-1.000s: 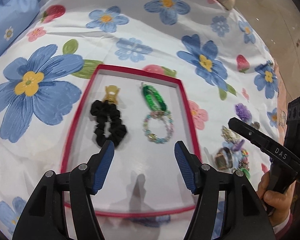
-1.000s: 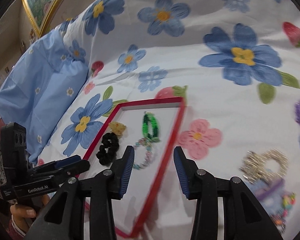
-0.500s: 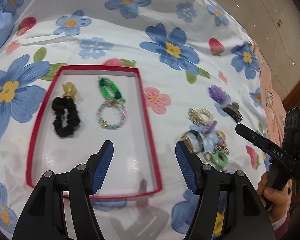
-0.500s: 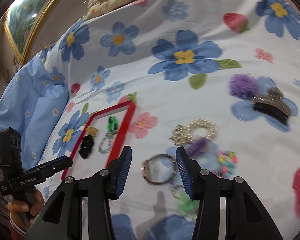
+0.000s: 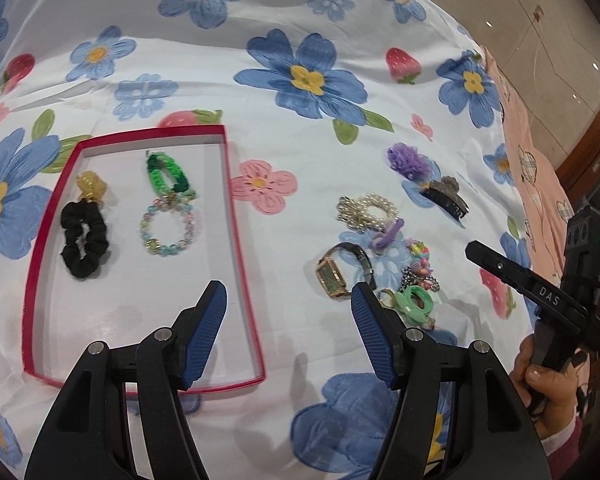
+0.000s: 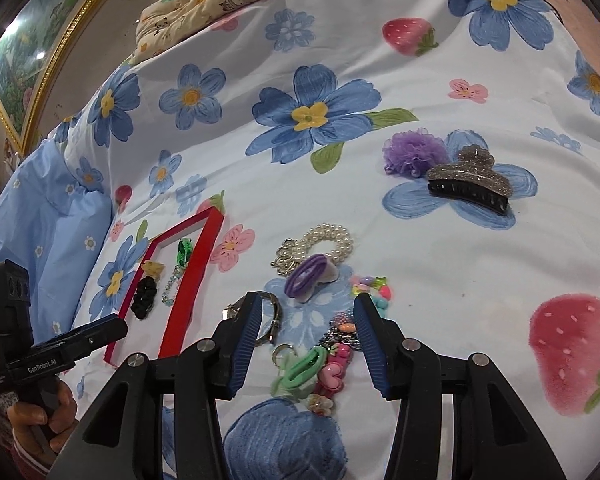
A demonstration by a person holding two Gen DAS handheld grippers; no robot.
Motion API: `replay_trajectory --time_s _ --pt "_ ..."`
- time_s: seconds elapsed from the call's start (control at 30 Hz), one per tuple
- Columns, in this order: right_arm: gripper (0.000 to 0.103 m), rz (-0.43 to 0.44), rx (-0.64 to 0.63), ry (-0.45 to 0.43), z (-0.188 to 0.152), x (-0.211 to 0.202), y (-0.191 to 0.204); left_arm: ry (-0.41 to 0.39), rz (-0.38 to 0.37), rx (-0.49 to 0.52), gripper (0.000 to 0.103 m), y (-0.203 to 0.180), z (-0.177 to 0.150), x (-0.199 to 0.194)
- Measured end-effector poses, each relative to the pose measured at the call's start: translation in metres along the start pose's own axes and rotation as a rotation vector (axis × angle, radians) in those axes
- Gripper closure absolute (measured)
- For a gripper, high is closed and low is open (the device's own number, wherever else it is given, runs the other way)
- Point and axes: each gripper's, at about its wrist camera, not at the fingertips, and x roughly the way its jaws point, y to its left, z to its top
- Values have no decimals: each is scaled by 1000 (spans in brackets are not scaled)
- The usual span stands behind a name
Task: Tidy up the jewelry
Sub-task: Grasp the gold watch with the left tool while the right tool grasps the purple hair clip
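Left gripper (image 5: 288, 312): fingers spread wide, nothing held, poised above the floral bedsheet (image 5: 300, 128) over the right edge of the red-rimmed tray (image 5: 236, 240).

Tray contents, seen from the left wrist: black scrunchie (image 5: 85, 240) at 9 o'clock, yellow clip (image 5: 91, 186) touching its top end; green woven bracelet (image 5: 168, 174) at 12 o'clock, pastel beaded bracelet (image 5: 168, 226) just below and touching it.

Right gripper (image 6: 306, 338): fingers parted, nothing gripped, held over the loose pile on the sheet. Between the fingertips in the right wrist view are seen a green hair tie (image 6: 302, 368) and a pink charm keychain (image 6: 334, 372), touching. A wristwatch (image 6: 270, 314) lies partly hidden behind the left finger. At 12 o'clock of the pile a purple hair tie (image 6: 308, 276) rests against a pearl bracelet (image 6: 320, 248). Well apart, at 1 o'clock, a glittery claw clip (image 6: 468, 184) is noted just beside a purple pom-pom tie (image 6: 410, 152).

A light blue pillow (image 6: 40, 216) is seen at 9 o'clock.
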Motion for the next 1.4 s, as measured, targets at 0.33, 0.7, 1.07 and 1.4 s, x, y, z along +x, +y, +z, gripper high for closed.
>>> replay_trajectory --time_s 0.33,0.7,1.07,1.4 --pt "52 10 23 4 6 6 -10 39 -5 45 39 -23 5 26" --pt "51 58 40 81 16 58 1 114 -8 59 39 -36 6 76" --pt "89 12 57 149 17 96 -10 174 -30 103 84 -42 8 111" --pt "98 33 69 92 18 68 -16 141 -61 118 96 -41 6 99"
